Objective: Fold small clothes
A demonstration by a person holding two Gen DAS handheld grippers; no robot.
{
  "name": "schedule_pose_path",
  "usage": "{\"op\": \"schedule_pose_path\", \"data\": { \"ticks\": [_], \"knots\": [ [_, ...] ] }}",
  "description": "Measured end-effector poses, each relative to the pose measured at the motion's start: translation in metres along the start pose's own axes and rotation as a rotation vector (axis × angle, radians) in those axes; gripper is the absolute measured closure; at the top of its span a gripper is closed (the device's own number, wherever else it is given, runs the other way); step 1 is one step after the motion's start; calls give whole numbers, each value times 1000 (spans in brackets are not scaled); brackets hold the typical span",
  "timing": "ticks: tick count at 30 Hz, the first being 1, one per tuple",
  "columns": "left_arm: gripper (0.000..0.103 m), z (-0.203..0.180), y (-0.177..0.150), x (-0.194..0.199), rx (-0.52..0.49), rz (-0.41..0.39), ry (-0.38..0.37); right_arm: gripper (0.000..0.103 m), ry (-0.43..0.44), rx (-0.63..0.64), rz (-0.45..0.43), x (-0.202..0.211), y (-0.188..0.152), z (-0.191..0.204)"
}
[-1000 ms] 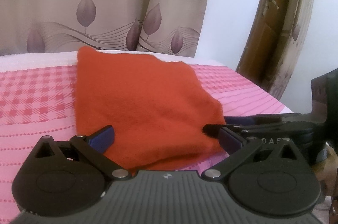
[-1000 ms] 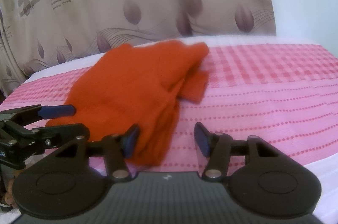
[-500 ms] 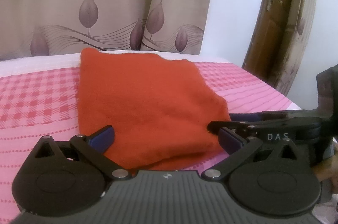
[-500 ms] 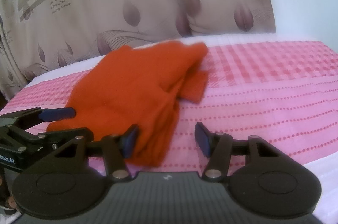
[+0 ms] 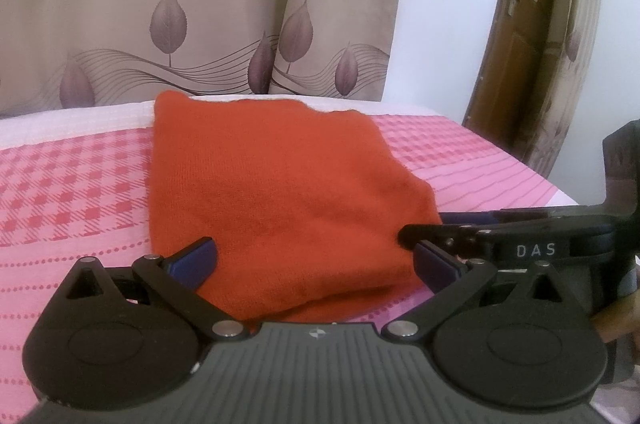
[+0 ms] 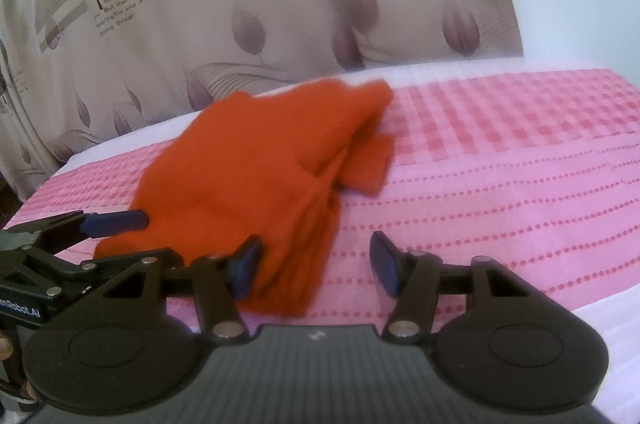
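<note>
An orange knitted garment (image 5: 280, 191) lies folded on a pink checked bedspread (image 5: 72, 216). My left gripper (image 5: 316, 260) is open, and its blue pads (image 5: 196, 256) stand on either side of the garment's near edge without pressing it. In the right wrist view the garment (image 6: 248, 175) looks rumpled, with a small flap (image 6: 370, 167) sticking out to the right. My right gripper (image 6: 316, 264) is open at the garment's near right corner. Its left pad (image 6: 246, 264) is against the cloth and its right pad is over bare bedspread (image 6: 500, 191). Each gripper shows at the side of the other's view.
A beige curtain (image 5: 180, 23) with a leaf print hangs right behind the bed. A brown wooden door (image 5: 520, 43) stands at the right past a white wall. The bed's white edge (image 6: 600, 336) runs close under the right gripper.
</note>
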State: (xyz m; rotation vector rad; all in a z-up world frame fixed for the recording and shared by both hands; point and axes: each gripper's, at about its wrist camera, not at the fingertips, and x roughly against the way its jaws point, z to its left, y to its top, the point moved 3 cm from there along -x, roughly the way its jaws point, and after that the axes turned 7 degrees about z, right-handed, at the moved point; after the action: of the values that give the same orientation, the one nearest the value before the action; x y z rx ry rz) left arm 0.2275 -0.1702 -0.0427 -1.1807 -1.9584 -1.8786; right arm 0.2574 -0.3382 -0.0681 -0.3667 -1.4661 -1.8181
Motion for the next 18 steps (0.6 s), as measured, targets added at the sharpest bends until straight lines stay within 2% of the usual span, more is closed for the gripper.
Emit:
{"op": "schedule_pose_path", "data": {
  "ticks": [18],
  "knots": [
    [0, 2, 0, 1, 5, -6, 11, 42, 10, -6, -1, 0, 0, -1]
  ]
}}
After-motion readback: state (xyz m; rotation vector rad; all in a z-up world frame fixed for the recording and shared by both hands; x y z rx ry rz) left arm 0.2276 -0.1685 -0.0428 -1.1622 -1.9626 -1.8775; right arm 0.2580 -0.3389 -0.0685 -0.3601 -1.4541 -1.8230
